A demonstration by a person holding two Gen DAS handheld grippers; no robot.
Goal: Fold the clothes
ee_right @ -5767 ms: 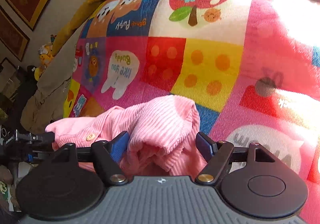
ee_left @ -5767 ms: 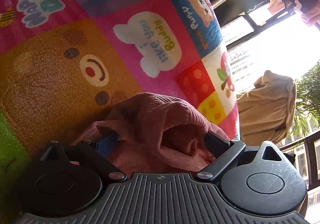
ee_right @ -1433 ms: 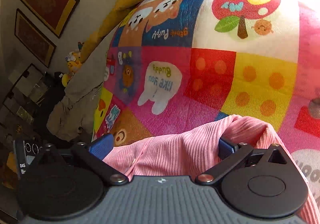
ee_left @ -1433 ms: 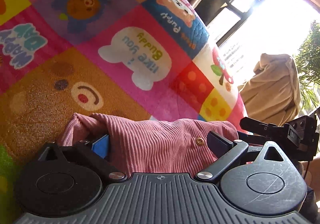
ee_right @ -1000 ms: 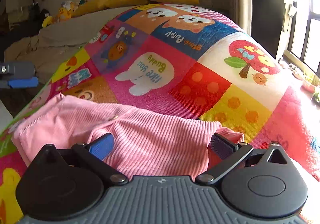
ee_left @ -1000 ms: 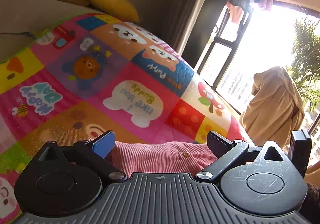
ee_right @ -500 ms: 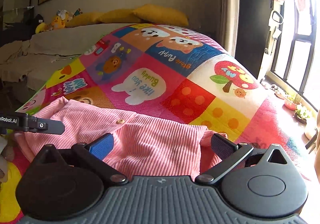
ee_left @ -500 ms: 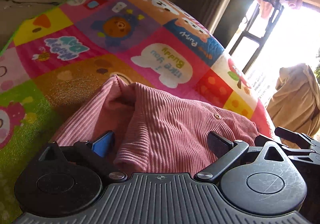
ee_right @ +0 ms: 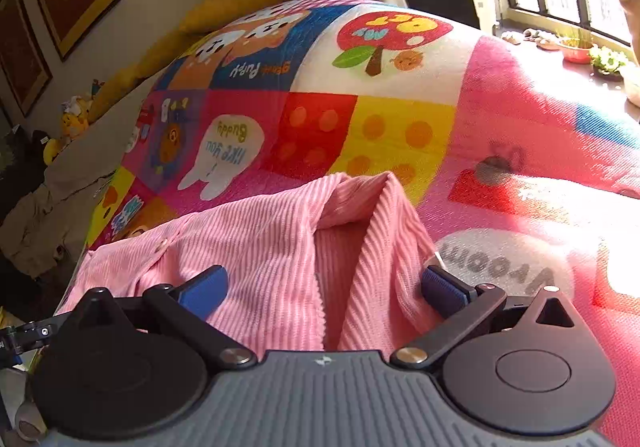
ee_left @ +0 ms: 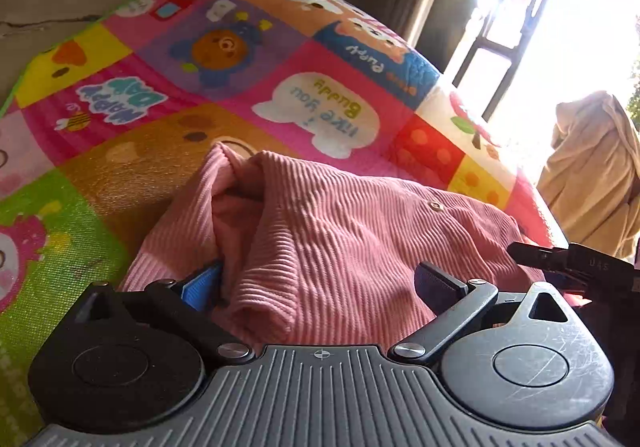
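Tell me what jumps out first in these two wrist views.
A bunched pink ribbed garment fills the foreground of both views, lying between each gripper's spread fingers. Under it, a loud patchwork cartoon quilt covers the bed. A blown-out bright window glares at the upper right of the left view, with a tan cloth draped beside it.

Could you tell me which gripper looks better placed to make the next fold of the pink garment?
Probably the right gripper: its open jaws straddle a raised fold of the garment.
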